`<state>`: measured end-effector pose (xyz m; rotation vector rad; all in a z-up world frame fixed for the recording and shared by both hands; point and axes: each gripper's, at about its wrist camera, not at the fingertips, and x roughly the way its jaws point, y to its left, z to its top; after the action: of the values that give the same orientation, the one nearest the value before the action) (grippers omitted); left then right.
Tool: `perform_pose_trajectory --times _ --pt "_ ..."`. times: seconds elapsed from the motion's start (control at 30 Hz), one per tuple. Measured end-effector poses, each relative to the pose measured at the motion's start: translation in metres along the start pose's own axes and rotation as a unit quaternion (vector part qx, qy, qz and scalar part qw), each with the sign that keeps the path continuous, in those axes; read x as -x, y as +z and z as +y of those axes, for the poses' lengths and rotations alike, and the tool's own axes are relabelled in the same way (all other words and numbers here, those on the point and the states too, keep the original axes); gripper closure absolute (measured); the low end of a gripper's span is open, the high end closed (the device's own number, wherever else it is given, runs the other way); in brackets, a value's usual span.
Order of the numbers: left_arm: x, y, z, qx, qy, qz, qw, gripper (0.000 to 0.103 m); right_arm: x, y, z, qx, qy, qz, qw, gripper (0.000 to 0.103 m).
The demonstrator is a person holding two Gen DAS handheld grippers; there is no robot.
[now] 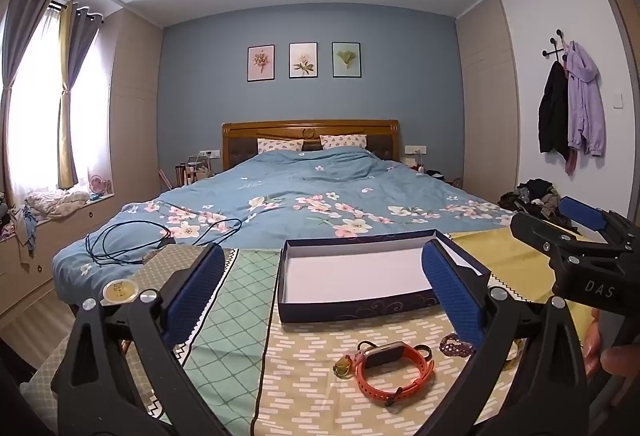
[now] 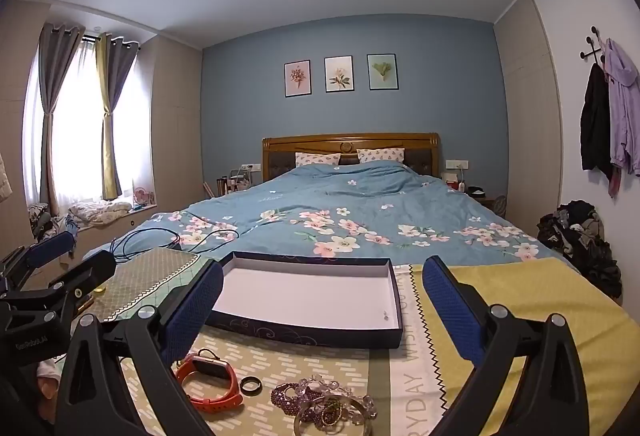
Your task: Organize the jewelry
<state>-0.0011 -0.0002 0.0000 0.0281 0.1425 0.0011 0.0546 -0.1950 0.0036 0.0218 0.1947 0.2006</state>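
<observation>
A shallow dark-blue box with a white inside (image 1: 352,306) (image 2: 304,332) stands open on the patterned cloth over the foot of the bed. Something tiny lies in its near right corner (image 2: 386,314). In front of it lie an orange-strapped watch (image 1: 394,368) (image 2: 210,376), a black ring (image 1: 424,350) (image 2: 251,384), a small yellow charm (image 1: 343,370), purple bead bracelets (image 1: 454,346) (image 2: 320,400) and a metal bangle (image 2: 332,420). My left gripper (image 1: 324,292) (image 2: 72,258) hovers open over the watch. My right gripper (image 2: 324,308) (image 1: 556,222) hovers open over the bracelets. Neither holds anything.
The bed's blue floral duvet (image 1: 320,195) stretches behind the box, with a dark cable (image 1: 132,240) coiled on its left side. A round yellow tin (image 1: 120,292) sits at the cloth's left edge. Clothes are piled by the right wall (image 2: 580,232). A person's fingers (image 1: 600,348) grip the right handle.
</observation>
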Motion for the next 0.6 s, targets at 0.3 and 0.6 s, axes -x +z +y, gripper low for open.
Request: perform_pose_trajectory --times 0.3,0.6 --pt "-0.0017 0.0020 -0.0021 -0.002 -0.001 0.004 1.0000 0.006 0.0004 -0.0017 -0.0009 0.001 0.001 -0.005 1.000 0.007" --pt "-0.0006 0.0015 -0.0015 -0.001 -0.001 0.002 1.0000 0.006 -0.0017 0.0000 -0.0019 0.000 0.004 -0.005 1.000 0.007"
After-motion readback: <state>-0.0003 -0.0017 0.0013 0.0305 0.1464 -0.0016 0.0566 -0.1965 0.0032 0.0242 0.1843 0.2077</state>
